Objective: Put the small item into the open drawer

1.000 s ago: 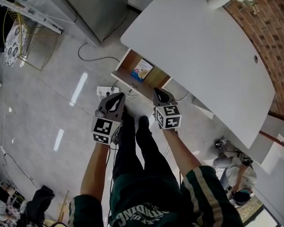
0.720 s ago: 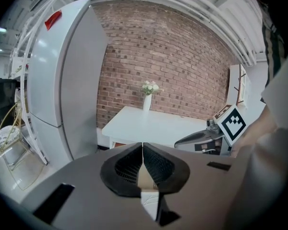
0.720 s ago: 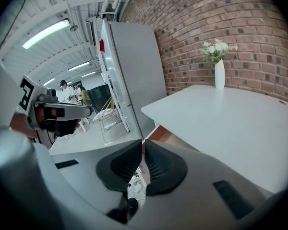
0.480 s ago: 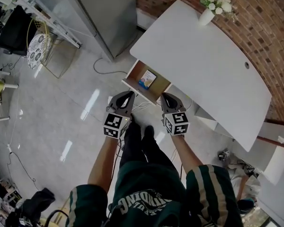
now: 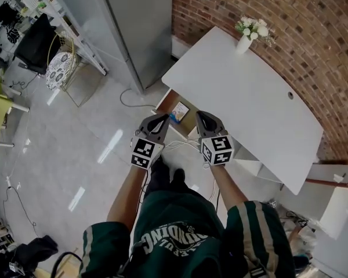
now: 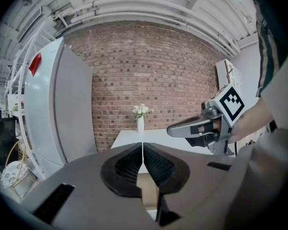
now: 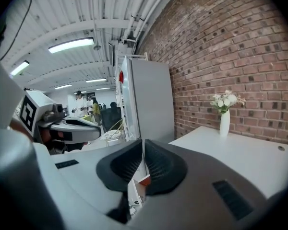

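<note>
Only the head view shows the small item, flat with a blue printed cover, lying inside the open drawer that juts from under the near left edge of the white tabletop. There the left hand-held gripper and the right hand-held gripper hang side by side, apart from each other, just on the near side of the drawer and above the floor, touching nothing. Each gripper's own view shows its jaws closed together with nothing between them. The left gripper view looks along the tabletop to the vase of white flowers at its far end before the brick wall, with the right hand-held gripper at its right. The right gripper view alone shows people standing far off, left of the tall grey cabinet
</note>
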The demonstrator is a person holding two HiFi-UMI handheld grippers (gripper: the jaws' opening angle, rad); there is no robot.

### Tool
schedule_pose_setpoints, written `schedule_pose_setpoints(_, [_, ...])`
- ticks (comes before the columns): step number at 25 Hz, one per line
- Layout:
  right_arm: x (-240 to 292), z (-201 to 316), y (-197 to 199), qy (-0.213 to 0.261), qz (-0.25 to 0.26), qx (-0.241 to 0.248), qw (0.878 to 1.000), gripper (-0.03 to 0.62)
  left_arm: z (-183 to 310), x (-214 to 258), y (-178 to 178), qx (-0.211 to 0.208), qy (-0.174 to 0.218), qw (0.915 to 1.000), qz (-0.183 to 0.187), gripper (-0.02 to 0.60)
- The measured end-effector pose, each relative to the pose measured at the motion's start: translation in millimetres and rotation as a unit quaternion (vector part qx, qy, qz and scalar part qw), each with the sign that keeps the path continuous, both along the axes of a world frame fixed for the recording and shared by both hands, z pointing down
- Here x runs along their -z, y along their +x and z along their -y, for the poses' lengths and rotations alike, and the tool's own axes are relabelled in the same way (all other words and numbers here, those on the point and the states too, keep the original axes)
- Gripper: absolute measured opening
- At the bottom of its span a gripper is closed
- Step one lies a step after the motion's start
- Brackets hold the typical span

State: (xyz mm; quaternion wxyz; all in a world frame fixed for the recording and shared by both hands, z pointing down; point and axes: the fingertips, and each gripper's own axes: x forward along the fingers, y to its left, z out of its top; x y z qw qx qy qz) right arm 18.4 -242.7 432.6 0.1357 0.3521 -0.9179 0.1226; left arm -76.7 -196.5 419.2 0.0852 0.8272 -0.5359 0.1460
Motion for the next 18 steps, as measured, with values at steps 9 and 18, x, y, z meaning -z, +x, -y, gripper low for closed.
schedule_pose_setpoints(9, [36,0,17,0.03,0.008,0.008,0.999,0.037,9,37,2,0.015,0.036,0.9992,0.001,0.02])
schedule_pose_setpoints(18, [44,-3,20,0.047,0.011,-0.002,0.999,0.033,8,46,3,0.012,0.044,0.999,0.003,0.021])
